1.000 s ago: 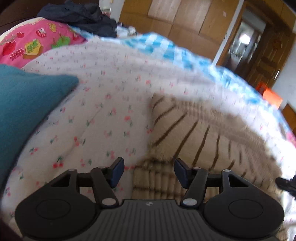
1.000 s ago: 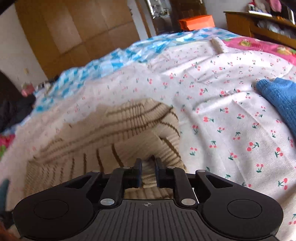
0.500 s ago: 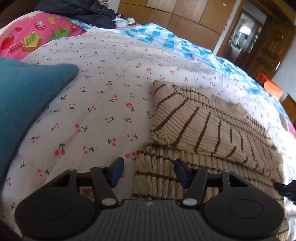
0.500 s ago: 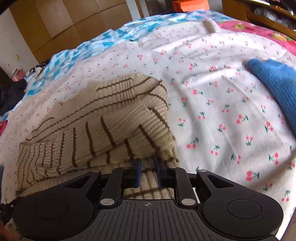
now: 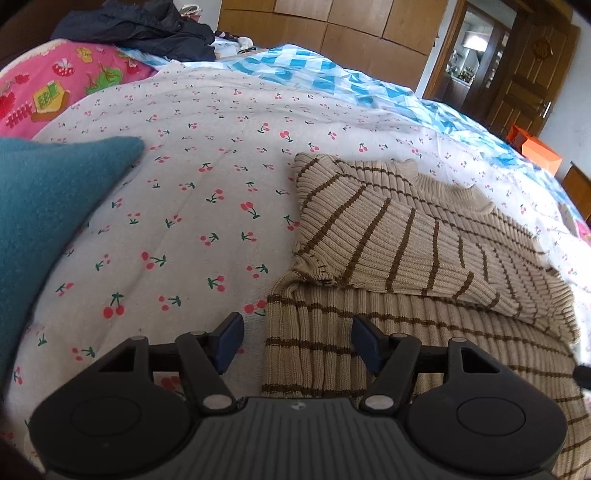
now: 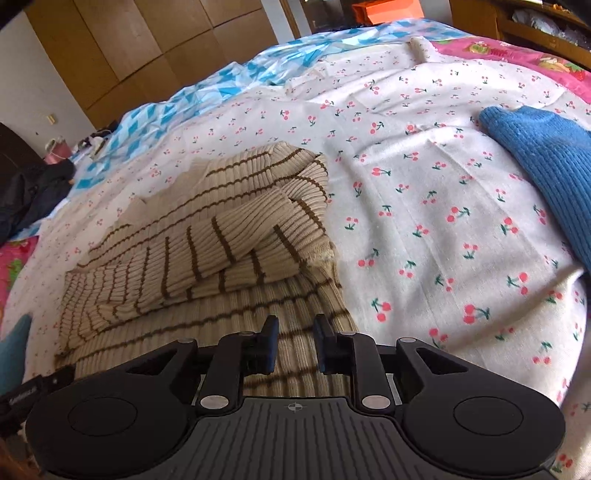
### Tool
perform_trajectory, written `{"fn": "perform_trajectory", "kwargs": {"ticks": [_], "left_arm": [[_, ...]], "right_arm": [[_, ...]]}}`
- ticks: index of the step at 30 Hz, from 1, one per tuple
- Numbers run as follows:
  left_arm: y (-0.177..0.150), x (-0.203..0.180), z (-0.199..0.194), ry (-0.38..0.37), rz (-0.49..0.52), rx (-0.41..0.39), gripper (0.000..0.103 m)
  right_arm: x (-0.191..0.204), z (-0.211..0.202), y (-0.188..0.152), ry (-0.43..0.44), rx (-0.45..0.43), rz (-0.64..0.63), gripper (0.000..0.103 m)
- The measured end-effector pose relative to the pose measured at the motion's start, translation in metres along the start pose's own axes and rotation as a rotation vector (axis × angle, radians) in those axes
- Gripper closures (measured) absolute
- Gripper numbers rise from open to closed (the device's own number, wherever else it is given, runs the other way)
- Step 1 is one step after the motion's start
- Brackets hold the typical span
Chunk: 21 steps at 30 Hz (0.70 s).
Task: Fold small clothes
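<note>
A beige ribbed sweater with brown stripes point(image 5: 399, 251) lies on the cherry-print bedspread point(image 5: 192, 206), both sleeves folded across its body. It also shows in the right wrist view point(image 6: 207, 236). My left gripper point(image 5: 297, 341) is open over the sweater's near left hem corner, holding nothing. My right gripper point(image 6: 295, 341) is open with a narrow gap, above the sweater's near right hem, holding nothing.
A teal knit garment point(image 5: 44, 221) lies at the left. A blue knit garment point(image 6: 546, 162) lies at the right. A dark jacket point(image 5: 140, 29) sits at the far end of the bed. Wooden wardrobes point(image 5: 332, 26) and a door point(image 5: 532, 62) stand behind.
My right gripper has opened, let go of the sweater's sleeve and drawn back toward the near hem. My left gripper stayed open and the view steadied.
</note>
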<state>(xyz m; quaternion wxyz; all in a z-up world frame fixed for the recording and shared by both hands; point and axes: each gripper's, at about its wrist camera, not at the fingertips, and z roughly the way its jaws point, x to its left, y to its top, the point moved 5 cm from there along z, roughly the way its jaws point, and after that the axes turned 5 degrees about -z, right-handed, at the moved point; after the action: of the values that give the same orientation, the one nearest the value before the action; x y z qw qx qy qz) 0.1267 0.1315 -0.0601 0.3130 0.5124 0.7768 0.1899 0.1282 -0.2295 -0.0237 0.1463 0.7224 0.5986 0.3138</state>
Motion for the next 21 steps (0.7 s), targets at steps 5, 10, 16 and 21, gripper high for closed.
{"fn": "perform_trajectory", "kwargs": {"ticks": [5, 10, 16, 21], "left_arm": [[-0.005, 0.006, -0.021, -0.093, -0.020, 0.088, 0.035], [-0.020, 0.018, -0.070, -0.140, 0.015, 0.165, 0.035], [-0.064, 0.018, -0.110, -0.100, 0.117, 0.333, 0.035], [-0.086, 0.002, -0.121, -0.060, 0.244, 0.403, 0.038]], "right_arm": [[-0.012, -0.028, -0.017, 0.071, 0.042, -0.013, 0.076], [-0.018, -0.053, -0.036, 0.123, 0.106, -0.086, 0.075], [-0.030, -0.080, -0.063, 0.158, 0.189, -0.138, 0.070], [-0.039, -0.086, -0.086, 0.179, 0.292, -0.138, 0.070]]}}
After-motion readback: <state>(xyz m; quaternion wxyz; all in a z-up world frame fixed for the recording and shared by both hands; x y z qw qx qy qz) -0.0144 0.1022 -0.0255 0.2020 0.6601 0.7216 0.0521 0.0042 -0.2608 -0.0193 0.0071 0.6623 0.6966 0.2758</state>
